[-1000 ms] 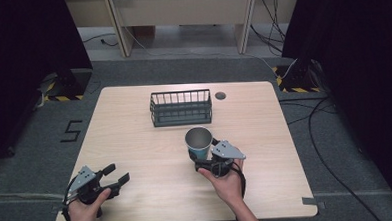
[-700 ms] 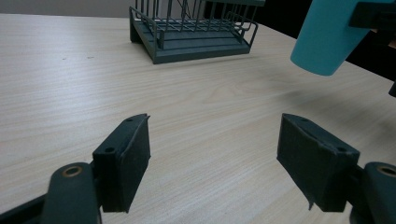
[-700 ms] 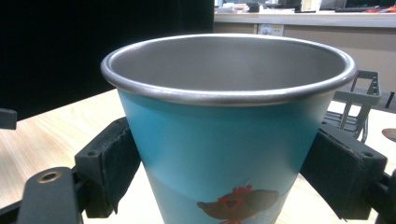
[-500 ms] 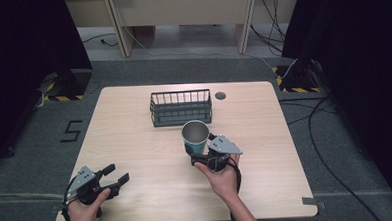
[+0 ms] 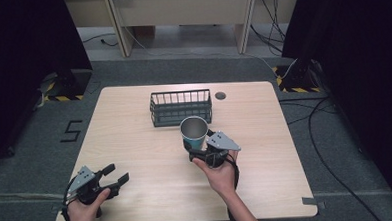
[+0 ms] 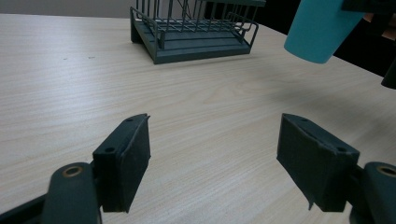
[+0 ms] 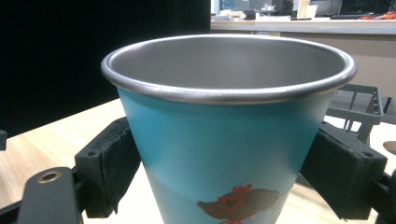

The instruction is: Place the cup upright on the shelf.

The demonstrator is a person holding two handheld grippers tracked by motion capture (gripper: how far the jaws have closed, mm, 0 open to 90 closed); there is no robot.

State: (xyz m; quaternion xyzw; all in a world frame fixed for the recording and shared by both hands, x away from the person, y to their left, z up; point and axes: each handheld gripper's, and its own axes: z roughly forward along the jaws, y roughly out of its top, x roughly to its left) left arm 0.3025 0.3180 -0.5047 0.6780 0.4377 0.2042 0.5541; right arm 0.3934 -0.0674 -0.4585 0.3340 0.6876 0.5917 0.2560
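Standing upright between two black jaws, the teal metal cup with a silver rim and bare steel inside (image 7: 229,135) is clamped on both sides by the right gripper (image 7: 224,172), whose pads press flat against its wall. A small red-brown figure is printed low on the cup's side. In the high view the cup (image 5: 193,131) is held above the pale wooden table (image 5: 135,143), just in front of the dark wire basket with a slatted floor (image 5: 180,107), near that basket's right end. In the left gripper view the cup's teal base (image 6: 320,30) hangs clear of the tabletop, with a faint shadow under it. The right gripper (image 5: 201,149) sits at the cup's near side, a hand wrapped around its body and a grey three-cornered plate on top. Beyond the basket, a small dark round disc (image 5: 220,95) lies in the table surface. The left gripper (image 5: 114,175) rests low at the table's near left corner, well apart from the cup; its jaws stand wide apart with nothing between them (image 6: 215,158).
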